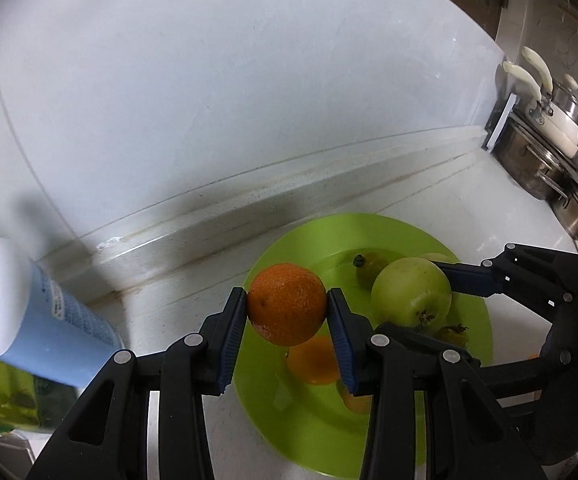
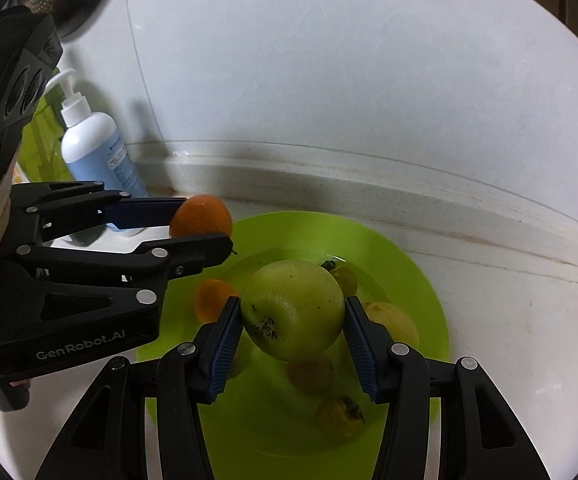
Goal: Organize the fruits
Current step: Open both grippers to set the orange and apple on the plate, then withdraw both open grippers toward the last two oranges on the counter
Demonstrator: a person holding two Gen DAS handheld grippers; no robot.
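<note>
In the left wrist view my left gripper (image 1: 287,300) is shut on an orange (image 1: 285,316), held above the left side of a lime green plate (image 1: 285,424). Beside it my right gripper (image 1: 413,298) is shut on a green apple (image 1: 409,288). The right wrist view shows the same apple (image 2: 293,312) clamped between the blue pads of my right gripper (image 2: 293,320) above the plate (image 2: 409,264). The left gripper (image 2: 205,220) carries the orange (image 2: 203,214) over the plate's left rim. On the plate lie a small orange fruit (image 2: 209,300) and several small yellow-green fruits (image 2: 339,416).
A white and blue pump bottle (image 2: 97,152) stands left of the plate against the white wall ledge (image 2: 369,188). Steel pots and pans (image 1: 545,152) are stacked at the far right of the counter. A green object (image 1: 1,392) lies at the left edge.
</note>
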